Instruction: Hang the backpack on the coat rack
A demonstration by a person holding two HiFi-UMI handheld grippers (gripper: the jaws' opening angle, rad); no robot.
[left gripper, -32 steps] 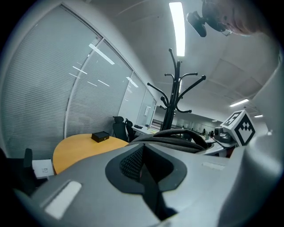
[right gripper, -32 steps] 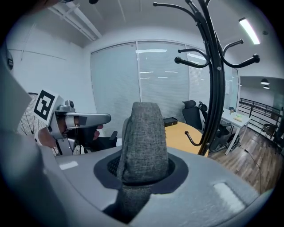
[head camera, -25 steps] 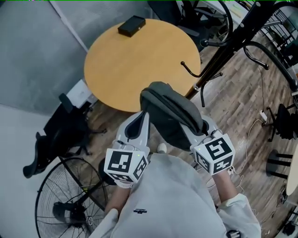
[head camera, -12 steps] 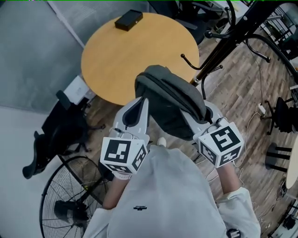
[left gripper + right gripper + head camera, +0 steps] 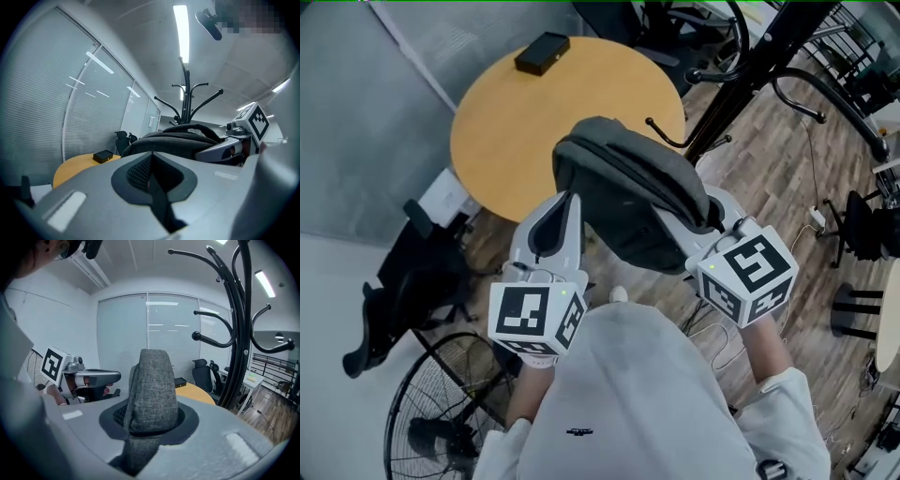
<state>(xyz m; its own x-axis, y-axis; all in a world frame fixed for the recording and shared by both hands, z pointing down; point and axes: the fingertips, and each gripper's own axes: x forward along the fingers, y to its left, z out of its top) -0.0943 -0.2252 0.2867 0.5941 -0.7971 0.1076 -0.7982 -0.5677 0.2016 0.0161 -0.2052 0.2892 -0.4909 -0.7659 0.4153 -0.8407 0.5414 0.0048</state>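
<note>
The dark grey backpack (image 5: 628, 192) hangs in the air between both grippers, over the edge of the round table. My left gripper (image 5: 567, 199) is at its left side, jaws shut with a thin dark strap (image 5: 152, 180) in the slit. On the other side, my right gripper (image 5: 708, 211) is shut on a wide grey woven strap (image 5: 152, 390). The black coat rack (image 5: 741, 84) stands just beyond the bag, and one curved hook (image 5: 661, 136) is close to the bag's top. In the right gripper view the rack's pole (image 5: 241, 333) rises at the right, its hooks above strap height.
A round wooden table (image 5: 516, 122) with a small black box (image 5: 541, 52) lies ahead on the left. A black office chair (image 5: 412, 281) and a floor fan (image 5: 441, 412) stand low on the left. Cables (image 5: 811, 216) run over the wooden floor at the right.
Both grippers have risen with the backpack, which now looks larger and sits nearer the rack's hook. The grips are unchanged.
</note>
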